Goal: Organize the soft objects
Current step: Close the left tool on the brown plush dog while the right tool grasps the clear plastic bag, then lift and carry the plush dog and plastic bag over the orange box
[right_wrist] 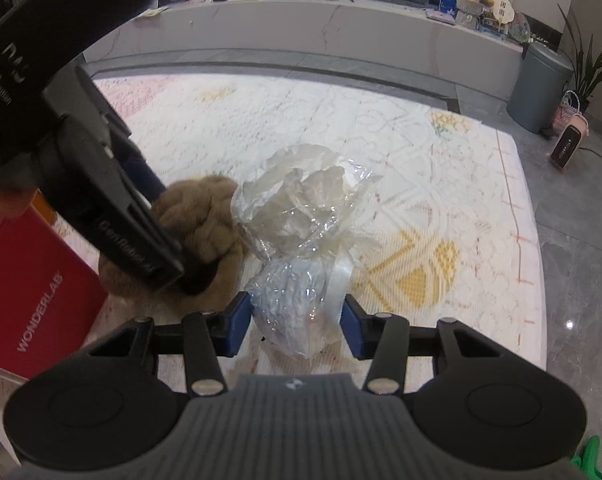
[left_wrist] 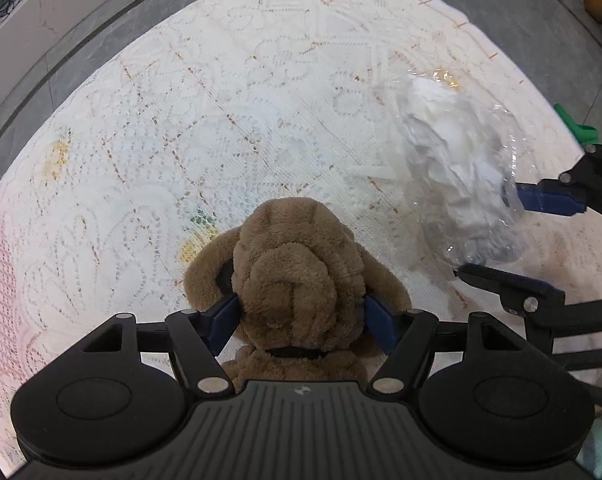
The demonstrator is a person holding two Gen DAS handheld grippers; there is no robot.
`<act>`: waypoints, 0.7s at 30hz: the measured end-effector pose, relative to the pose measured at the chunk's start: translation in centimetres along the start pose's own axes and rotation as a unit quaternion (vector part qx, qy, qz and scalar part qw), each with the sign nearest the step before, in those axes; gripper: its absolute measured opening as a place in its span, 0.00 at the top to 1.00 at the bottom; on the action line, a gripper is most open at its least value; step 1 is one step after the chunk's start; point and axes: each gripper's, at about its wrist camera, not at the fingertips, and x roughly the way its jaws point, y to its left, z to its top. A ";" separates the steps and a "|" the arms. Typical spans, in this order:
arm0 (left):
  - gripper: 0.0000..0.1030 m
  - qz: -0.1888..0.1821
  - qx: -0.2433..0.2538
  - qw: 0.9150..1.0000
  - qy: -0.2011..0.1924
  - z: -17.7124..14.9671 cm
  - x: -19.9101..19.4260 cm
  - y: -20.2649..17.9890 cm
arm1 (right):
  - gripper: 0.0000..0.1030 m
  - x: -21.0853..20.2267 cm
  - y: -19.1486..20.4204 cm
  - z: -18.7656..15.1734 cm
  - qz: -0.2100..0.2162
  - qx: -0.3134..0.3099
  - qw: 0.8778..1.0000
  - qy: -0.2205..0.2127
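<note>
The left hand-held gripper [left_wrist: 299, 316] points straight down over a brown plush dog [left_wrist: 297, 276], its blue pads [left_wrist: 221, 322] spread wide to either side of the toy's head. They look to be at the fur, yet whether they press it cannot be told, so the toy may simply be resting on the lace-patterned bed cover [left_wrist: 181, 120] beneath. The wide jaws suit a bulky, squashy head that needs room on both sides.

The right hand-held gripper [right_wrist: 297, 330] is angled downward, with its jaws at a middling width, closed on the lower end of a clear cellophane-wrapped bundle [right_wrist: 301, 240] with a white ribbon [right_wrist: 339, 276]. Gripping it low, beneath the tie, keeps the crinkled top free, probably to avoid crushing it.

The two soft things lie just beside each other near the edge of the cover, with a red box [right_wrist: 33, 292] marked WONDERLAB close by at the left of the right wrist view. Neither thing is yet in any container that can be seen.
</note>
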 end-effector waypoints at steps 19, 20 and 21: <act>0.48 -0.017 -0.026 0.997 -0.076 -1.9 -5.5 -1.9 | 0.55 -3.4 1.3 0.1 -0.029 -0.014 0.999 0.005; 0.48 -0.021 -0.024 0.996 -0.081 -2.3 -6.2 -2.3 | 0.55 -3.9 1.4 -0.1 -0.032 -0.013 0.999 0.005; 0.48 -0.025 -0.022 0.996 -0.087 -2.7 -6.9 -2.6 | 0.55 -4.5 1.5 -0.5 -0.036 -0.012 0.999 0.006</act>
